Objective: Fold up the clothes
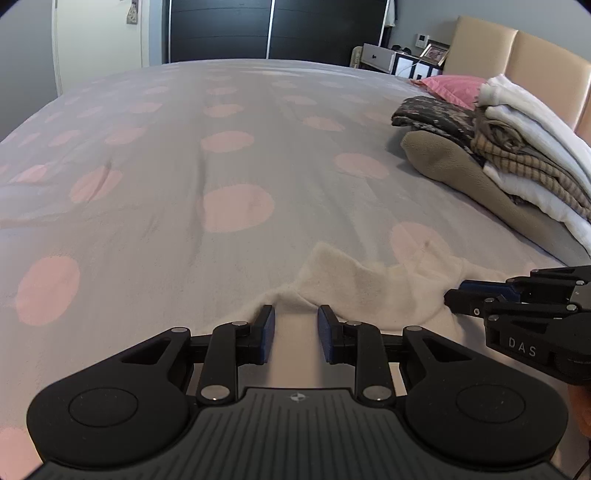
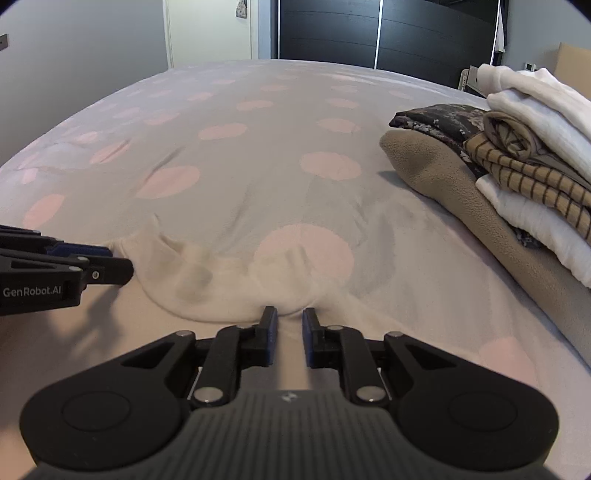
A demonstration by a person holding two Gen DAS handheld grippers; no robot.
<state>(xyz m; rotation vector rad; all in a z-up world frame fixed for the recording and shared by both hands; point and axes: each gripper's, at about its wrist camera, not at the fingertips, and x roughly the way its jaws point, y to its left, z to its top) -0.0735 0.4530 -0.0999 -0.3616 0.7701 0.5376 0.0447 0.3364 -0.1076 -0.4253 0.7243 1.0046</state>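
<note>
A cream fleece garment (image 1: 354, 291) lies rumpled on the near part of the bed; it also shows in the right wrist view (image 2: 229, 288). My left gripper (image 1: 295, 314) is at its near edge, jaws partly open with cloth between the blue pads (image 1: 267, 328). My right gripper (image 2: 289, 317) is at another part of the near edge, jaws narrowly open around a fold. Each gripper shows from the side in the other's view: the right one (image 1: 458, 295), the left one (image 2: 118, 264). Whether either pinches the cloth is unclear.
The bed cover (image 1: 229, 155) is grey with pink dots. A pile of folded clothes (image 1: 509, 147) lies on a tan fleece at the right, by a pink pillow (image 1: 450, 86) and beige headboard (image 1: 517, 55). Dark wardrobe doors (image 2: 388, 33) stand beyond the bed.
</note>
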